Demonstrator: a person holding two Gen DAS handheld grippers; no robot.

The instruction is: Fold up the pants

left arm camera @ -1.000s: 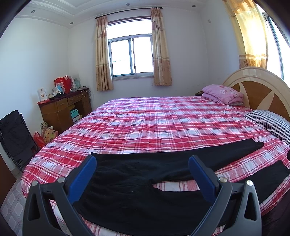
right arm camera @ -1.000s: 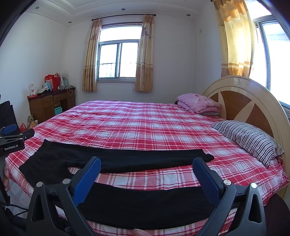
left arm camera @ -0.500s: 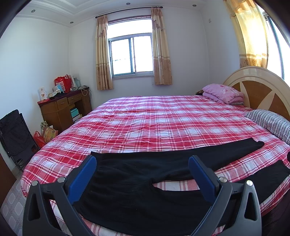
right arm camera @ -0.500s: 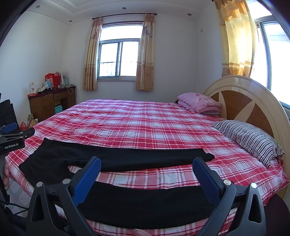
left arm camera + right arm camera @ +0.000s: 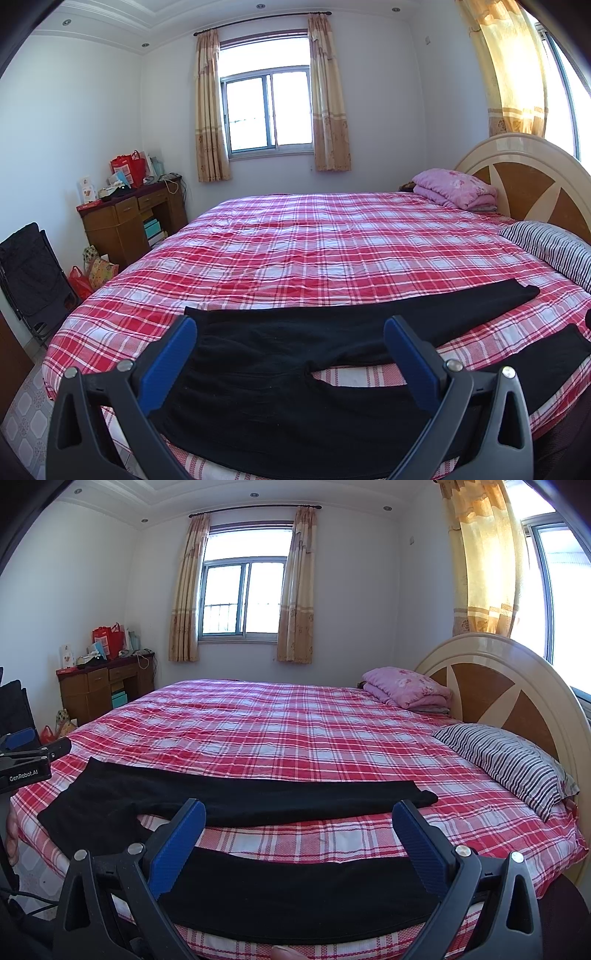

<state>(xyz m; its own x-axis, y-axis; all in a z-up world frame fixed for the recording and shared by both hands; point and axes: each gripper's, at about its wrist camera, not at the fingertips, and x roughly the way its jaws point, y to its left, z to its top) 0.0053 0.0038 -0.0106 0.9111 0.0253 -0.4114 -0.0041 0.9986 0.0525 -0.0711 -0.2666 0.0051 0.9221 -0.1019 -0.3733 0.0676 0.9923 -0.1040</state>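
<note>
**Bedroom, black pants laid flat on a plaid bed**

White-walled bedroom with a curtained window [image 5: 269, 110] in the far wall. At far left, a black folding chair [image 5: 29, 280] against the wall, then a brown wooden desk [image 5: 129, 218] cluttered with a red bag [image 5: 127, 168] and small boxes. Filling the middle, a wide bed [image 5: 332, 240] under a red-and-white plaid cover. Toward the right, a folded pink quilt [image 5: 456, 186] near a rounded cream-and-brown headboard [image 5: 535, 181], and a striped pillow [image 5: 554, 247] just below it.

Spread flat along the near edge of the bed, black pants [image 5: 280, 369]: waist at the left, both legs running rightward, parted by a strip of plaid. Far leg ending in a cuff short of the pillow; near leg lying along the bed's edge.

Poised above the waist and crotch area, the left gripper [image 5: 290, 347], blue fingers [image 5: 168, 360] spread wide, nothing between them, no visible contact with the cloth.

Further right, over the near leg, the right gripper [image 5: 299, 830], blue fingers [image 5: 179, 843] likewise spread wide and holding nothing. In the right wrist view, the left gripper's black body visible at the left edge beside the waist.
</note>
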